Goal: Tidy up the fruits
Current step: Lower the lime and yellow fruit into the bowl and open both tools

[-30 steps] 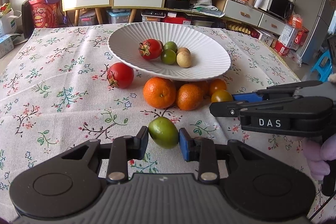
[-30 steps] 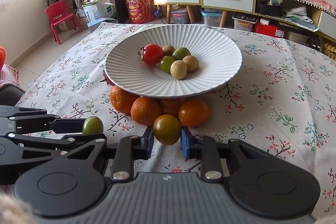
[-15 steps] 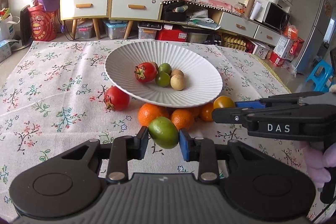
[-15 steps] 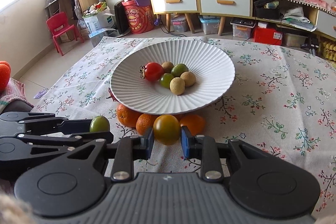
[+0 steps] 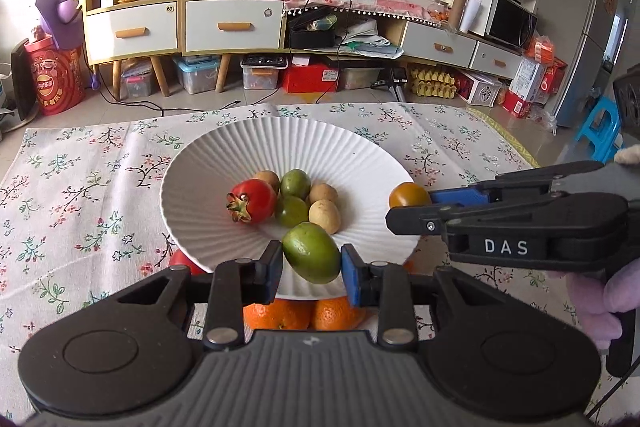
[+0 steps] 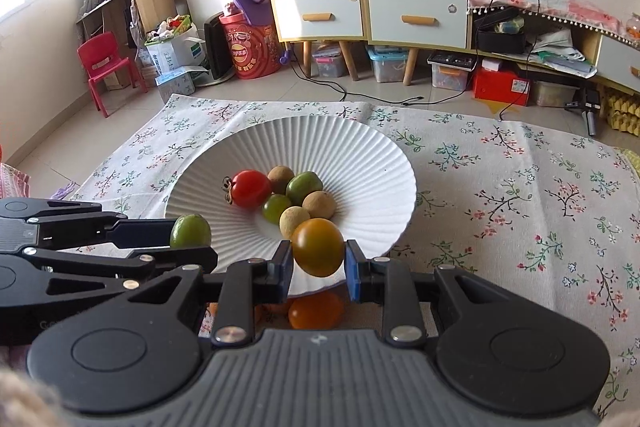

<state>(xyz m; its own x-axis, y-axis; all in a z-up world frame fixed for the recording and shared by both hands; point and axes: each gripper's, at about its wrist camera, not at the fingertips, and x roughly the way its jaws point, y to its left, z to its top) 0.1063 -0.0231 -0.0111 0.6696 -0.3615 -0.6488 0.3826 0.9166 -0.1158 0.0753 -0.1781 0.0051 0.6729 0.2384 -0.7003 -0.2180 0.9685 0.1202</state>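
Carry step: my left hand-held gripper (image 5: 311, 264) clamps the green fruit (image 5: 311, 258), right hand-held gripper (image 6: 318, 259) the amber tomato (image 6: 318, 247) (both over the plate (image 6: 360, 155)); next I lower and release.

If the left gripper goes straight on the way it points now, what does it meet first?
Probably the tan fruit in the white plate, just beyond the held green fruit; depth is uncertain.

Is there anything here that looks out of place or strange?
Yes. The plate seems to rest on fruit, not flat on the cloth: oranges and a red tomato show under its near rim, so it may sit unsteadily. No spill or damage is visible.
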